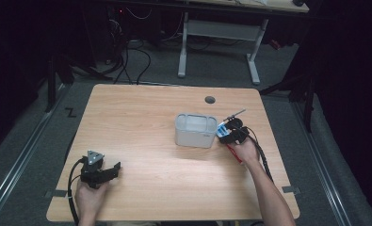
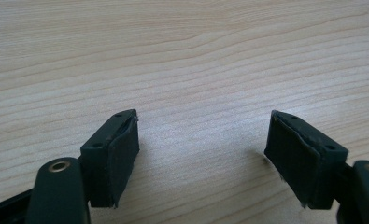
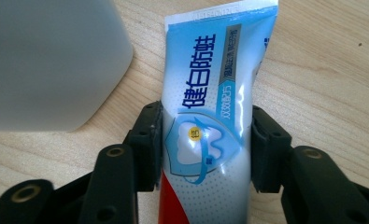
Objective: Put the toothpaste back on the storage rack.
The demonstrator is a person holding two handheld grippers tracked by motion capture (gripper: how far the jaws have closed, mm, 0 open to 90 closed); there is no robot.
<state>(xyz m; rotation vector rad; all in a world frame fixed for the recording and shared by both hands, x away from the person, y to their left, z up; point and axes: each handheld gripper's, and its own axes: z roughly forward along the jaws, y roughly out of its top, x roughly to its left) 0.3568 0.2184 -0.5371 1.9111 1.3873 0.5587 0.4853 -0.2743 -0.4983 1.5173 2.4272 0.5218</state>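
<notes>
Just beside the grey container, on its right-hand side as the high view shows it, I have the right gripper with its jaws closed on a toothpaste tube. From the right gripper view, the two black jaws press against the tube's two long edges around its lower middle, over the printed tooth emblem. The tube is light blue and white with a red band at its near end, and its flat crimped end points away from me, reaching past the container's rounded corner. The tube sits close to that corner, though I cannot tell whether the two touch. From the high view, the red end of the tube sticks out behind the jaws toward my right hand, and a thin grey rod-like thing lies on the bench just beyond the gripper, to the container's right.

Well apart from the container, toward the near left corner of the bench, my left gripper rests low over the wood with my left hand behind it. Its jaws stand wide, with bare bench between the pads and nothing in them.
</notes>
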